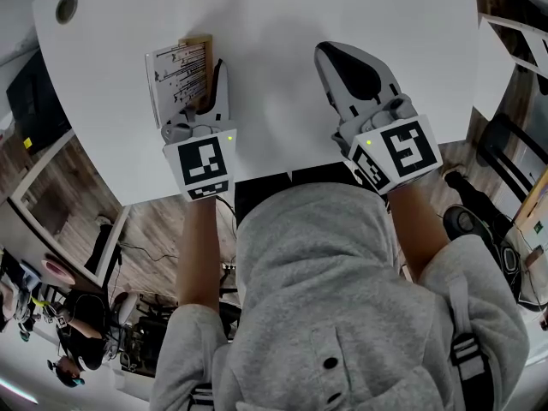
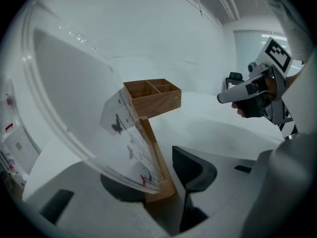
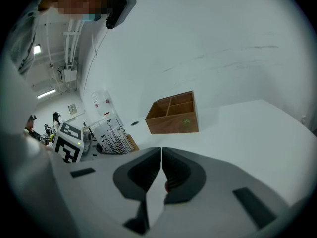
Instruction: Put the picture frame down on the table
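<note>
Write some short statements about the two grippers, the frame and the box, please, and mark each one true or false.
1. The left gripper has the picture frame between its jaws. True.
2. The jaws of the right gripper stand wide apart. False: they are together, with nothing between them.
3. The wooden box has several compartments and stands on the white table. True.
4. The picture frame lies inside the wooden box. False: it is in the left gripper, apart from the box.
5. The right gripper also touches the frame. False: it is off to the side, with bare table between them.
</note>
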`<state>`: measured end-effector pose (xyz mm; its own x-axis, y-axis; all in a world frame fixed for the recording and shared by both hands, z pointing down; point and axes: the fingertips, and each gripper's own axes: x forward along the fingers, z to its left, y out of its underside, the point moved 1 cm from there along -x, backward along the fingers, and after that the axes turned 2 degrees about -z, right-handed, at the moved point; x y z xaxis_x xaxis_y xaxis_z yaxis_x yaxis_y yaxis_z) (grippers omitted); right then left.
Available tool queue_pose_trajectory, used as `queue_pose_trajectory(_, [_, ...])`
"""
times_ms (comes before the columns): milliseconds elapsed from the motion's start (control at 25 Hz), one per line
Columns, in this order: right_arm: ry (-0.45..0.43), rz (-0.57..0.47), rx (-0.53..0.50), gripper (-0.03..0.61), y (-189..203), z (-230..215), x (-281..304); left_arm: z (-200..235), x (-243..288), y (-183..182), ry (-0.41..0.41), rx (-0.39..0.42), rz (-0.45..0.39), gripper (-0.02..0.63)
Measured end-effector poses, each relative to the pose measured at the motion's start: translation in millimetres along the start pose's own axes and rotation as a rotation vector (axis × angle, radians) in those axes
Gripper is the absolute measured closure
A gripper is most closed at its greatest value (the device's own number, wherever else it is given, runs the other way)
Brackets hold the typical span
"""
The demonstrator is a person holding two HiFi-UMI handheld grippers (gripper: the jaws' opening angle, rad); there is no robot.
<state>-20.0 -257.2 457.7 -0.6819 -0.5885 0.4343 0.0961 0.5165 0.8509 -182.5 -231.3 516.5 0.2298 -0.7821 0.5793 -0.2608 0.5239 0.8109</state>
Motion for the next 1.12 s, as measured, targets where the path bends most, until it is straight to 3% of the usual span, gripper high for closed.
queue_pose_trajectory(480, [0.013,-0.007,-0.028,0.55,-4,0,-12,-1,-6,-3,0.018,-0.036,-0.055,0.328])
queue_pose_trajectory(1120, [0.048,-0.051,-0.072,0.551,-23,-2,-61,-19,-36,-2,0.021,-0.036,-0.028,0.284])
